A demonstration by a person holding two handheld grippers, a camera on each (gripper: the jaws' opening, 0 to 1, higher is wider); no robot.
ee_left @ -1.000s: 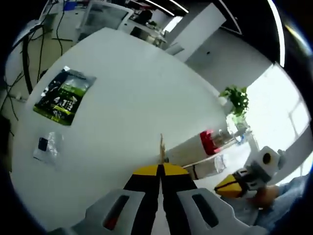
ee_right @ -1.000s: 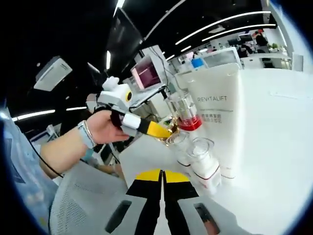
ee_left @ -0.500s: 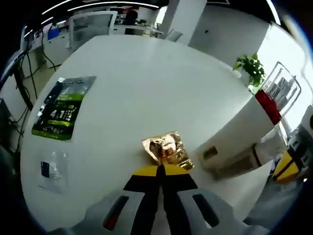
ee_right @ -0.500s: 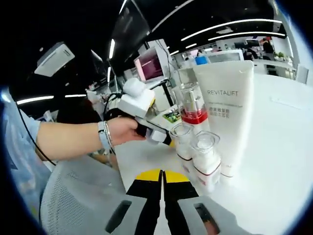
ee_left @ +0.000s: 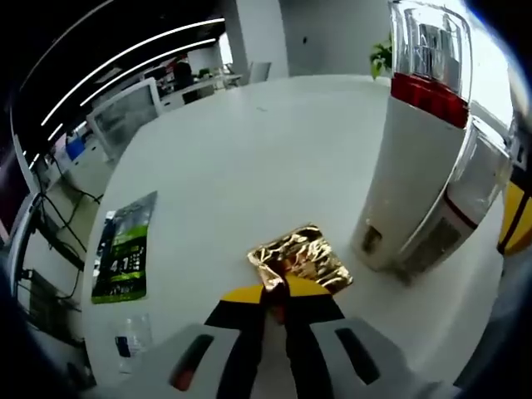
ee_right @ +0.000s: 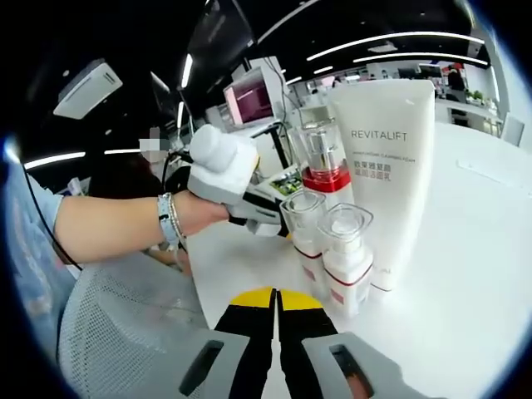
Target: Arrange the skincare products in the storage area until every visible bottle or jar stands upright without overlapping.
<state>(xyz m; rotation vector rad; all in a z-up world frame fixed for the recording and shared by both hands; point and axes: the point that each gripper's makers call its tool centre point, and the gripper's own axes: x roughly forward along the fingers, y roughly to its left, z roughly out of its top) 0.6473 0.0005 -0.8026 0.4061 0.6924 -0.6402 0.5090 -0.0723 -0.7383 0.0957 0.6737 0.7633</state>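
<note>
Since the earlier frame the crinkled gold foil sachet [ee_left: 298,259] had come to lie flat on the round white table [ee_left: 216,158], with the left gripper [ee_left: 275,301] clamped on its near edge. At two o'clock from it stood the tall white tube [ee_left: 411,179] with a red band and clear cap. At nine o'clock lay a green-and-black packet [ee_left: 125,258]. From the right gripper view, the right gripper [ee_right: 276,306] had its jaws together on nothing, before two small clear-capped white bottles [ee_right: 345,258] and the white REVITALIFT tube [ee_right: 397,158], all upright; office desks and ceiling light strips lay behind.
</note>
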